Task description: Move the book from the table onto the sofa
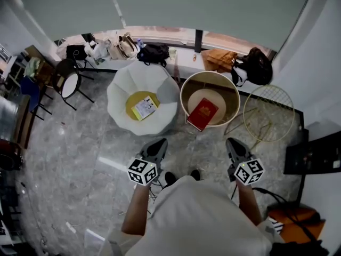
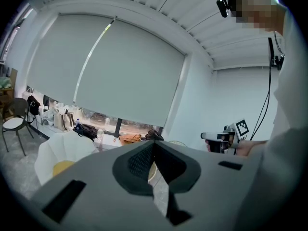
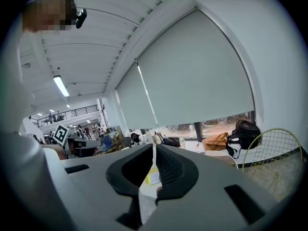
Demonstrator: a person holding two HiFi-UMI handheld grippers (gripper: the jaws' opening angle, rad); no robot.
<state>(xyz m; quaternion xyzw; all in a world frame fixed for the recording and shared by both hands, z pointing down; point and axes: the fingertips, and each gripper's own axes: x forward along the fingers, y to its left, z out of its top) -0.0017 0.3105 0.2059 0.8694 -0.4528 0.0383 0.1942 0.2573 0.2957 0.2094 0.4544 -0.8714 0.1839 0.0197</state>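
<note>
While both grippers hang ahead of the body, well short of the furniture, we log the task as not yet begun; the approach is the step in hand. Left gripper (image 1: 160, 143): fingers (image 2: 139, 161) closed, nothing between them. Right gripper (image 1: 233, 143): fingers (image 3: 169, 167) likewise pressed together and empty. Red book (image 1: 202, 114) lies on the round tabletop (image 1: 213, 96), its near corner at or over the rim, ahead of us and nearer the right gripper. White sofa (image 1: 160, 81) stands just left of the table; we cannot tell if they touch. A yellow cushion (image 1: 133, 99) on its seat carries a small booklet (image 1: 144, 109). Next move, as we judge it: step in, open the right fingers, lower them to the book's near edge, close on it, then carry it left to the sofa seat.
</note>
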